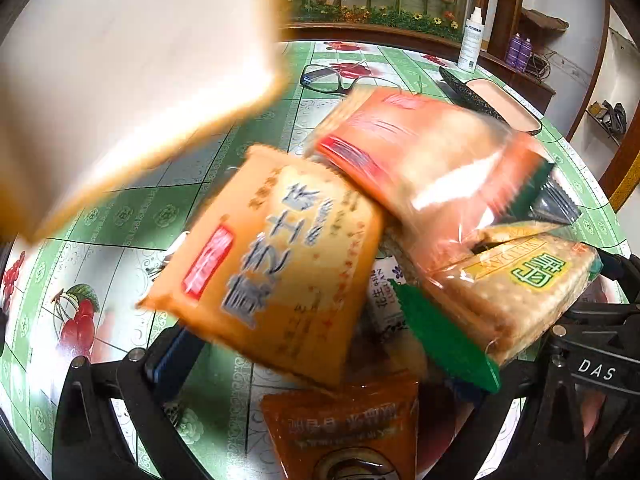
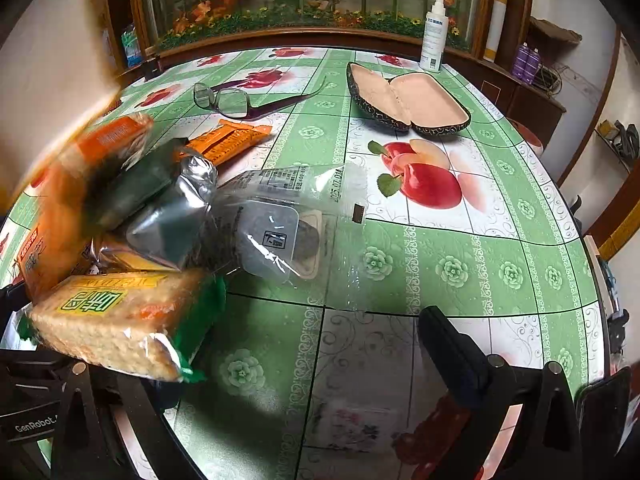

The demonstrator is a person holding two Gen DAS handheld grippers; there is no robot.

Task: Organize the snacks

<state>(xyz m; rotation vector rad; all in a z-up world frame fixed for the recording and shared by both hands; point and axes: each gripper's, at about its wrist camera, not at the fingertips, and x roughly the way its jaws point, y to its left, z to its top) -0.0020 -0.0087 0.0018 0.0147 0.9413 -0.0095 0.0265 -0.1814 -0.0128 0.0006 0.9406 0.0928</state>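
Note:
A heap of snack packets lies on the green fruit-print table (image 2: 440, 272), several of them blurred by motion. An orange cracker packet (image 1: 272, 264) tilts over a brown-orange sachet (image 1: 344, 428) and a small white packet (image 1: 386, 292). A red-orange packet (image 1: 420, 148) lies behind it. A clear cracker pack with green ends (image 1: 516, 280) (image 2: 116, 320) sits between the two grippers. A clear packet with a grey tray (image 2: 280, 232) and a green-silver packet (image 2: 160, 200) lie beyond. My left gripper (image 1: 328, 368) is open around the heap. My right gripper (image 2: 288, 360) is open over bare cloth; the cracker pack hides its left finger.
A blurred pale slab with a tan edge (image 1: 120, 80) fills the upper left. Glasses (image 2: 228, 102), an open glasses case (image 2: 408, 104) and a white spray bottle (image 2: 434, 36) stand at the far side. A flat orange packet (image 2: 228, 142) lies near the glasses.

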